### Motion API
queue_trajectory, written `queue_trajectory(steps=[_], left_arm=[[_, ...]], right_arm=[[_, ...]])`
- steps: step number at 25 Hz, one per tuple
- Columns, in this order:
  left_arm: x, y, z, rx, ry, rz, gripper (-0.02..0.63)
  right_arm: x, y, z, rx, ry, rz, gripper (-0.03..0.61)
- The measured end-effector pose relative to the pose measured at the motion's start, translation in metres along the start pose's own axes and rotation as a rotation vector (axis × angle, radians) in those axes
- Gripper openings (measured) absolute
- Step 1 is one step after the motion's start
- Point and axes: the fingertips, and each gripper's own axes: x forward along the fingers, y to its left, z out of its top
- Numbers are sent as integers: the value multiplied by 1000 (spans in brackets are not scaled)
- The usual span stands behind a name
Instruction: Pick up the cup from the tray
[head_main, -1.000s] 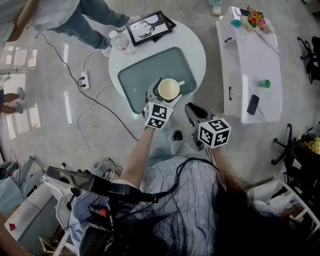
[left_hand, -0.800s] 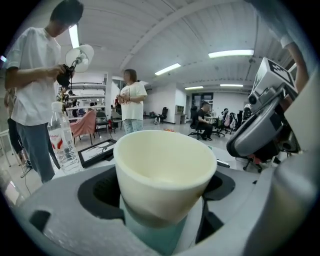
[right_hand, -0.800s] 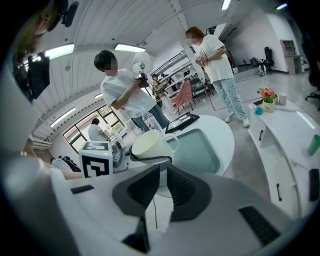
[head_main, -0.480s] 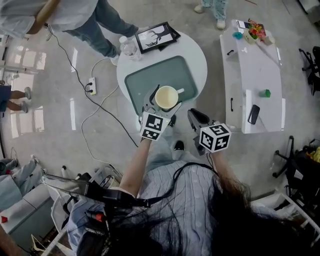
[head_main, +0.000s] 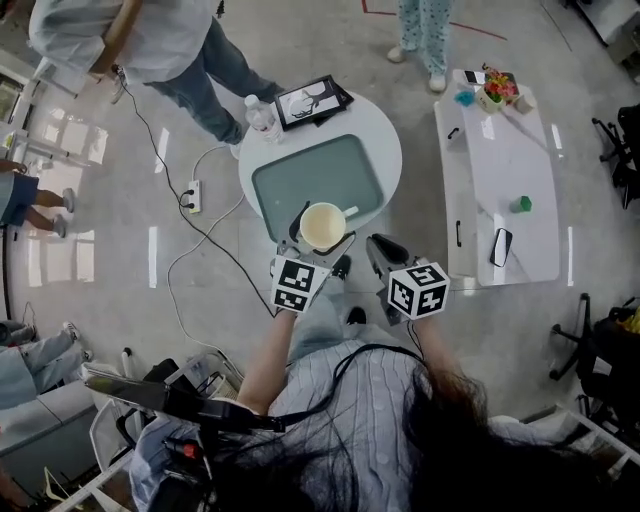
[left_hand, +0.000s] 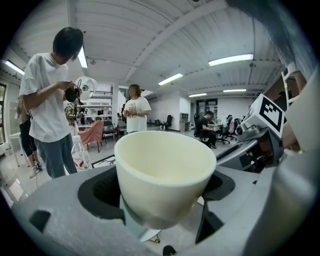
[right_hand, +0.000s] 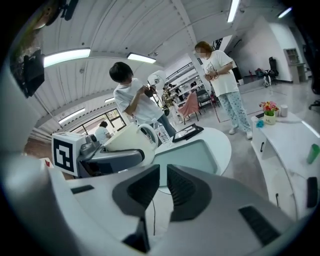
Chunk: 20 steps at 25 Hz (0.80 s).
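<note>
A cream cup (head_main: 322, 226) with a handle is clamped between the jaws of my left gripper (head_main: 318, 236), lifted over the near rim of the grey-green tray (head_main: 318, 172) on the round white table (head_main: 385, 132). In the left gripper view the cup (left_hand: 165, 172) stands upright and fills the middle, with the left gripper (left_hand: 165, 207) shut on its lower body. My right gripper (head_main: 377, 249) hovers just right of it, off the table's edge. The right gripper (right_hand: 162, 186) has its pads together with nothing between them; the cup (right_hand: 131, 139) and tray (right_hand: 192, 154) lie ahead of it to the left.
A water bottle (head_main: 262, 120) and a framed picture (head_main: 313, 100) sit at the table's far side. A long white side table (head_main: 500, 170) with a phone (head_main: 502, 246) and small items stands to the right. A cable and power strip (head_main: 193, 195) lie on the floor; people stand beyond.
The left gripper has carried the cup back from over the tray's near part to its front rim, towards me. The right gripper has drifted along beside it, still shut.
</note>
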Motion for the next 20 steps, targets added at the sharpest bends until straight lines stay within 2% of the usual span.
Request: queue_trajectory(steps=[10, 15, 20], left_arm=[[-47, -47, 6, -22, -42, 48, 463], [-71, -66, 5, -5, -47, 59, 463], [-91, -74, 8, -23, -64, 73, 463]], right_arm=[[-51, 25, -19, -37, -60, 28, 60], [-66, 36, -33, -23, -85, 36, 60], [-78, 42, -44, 5, -86, 35, 60]])
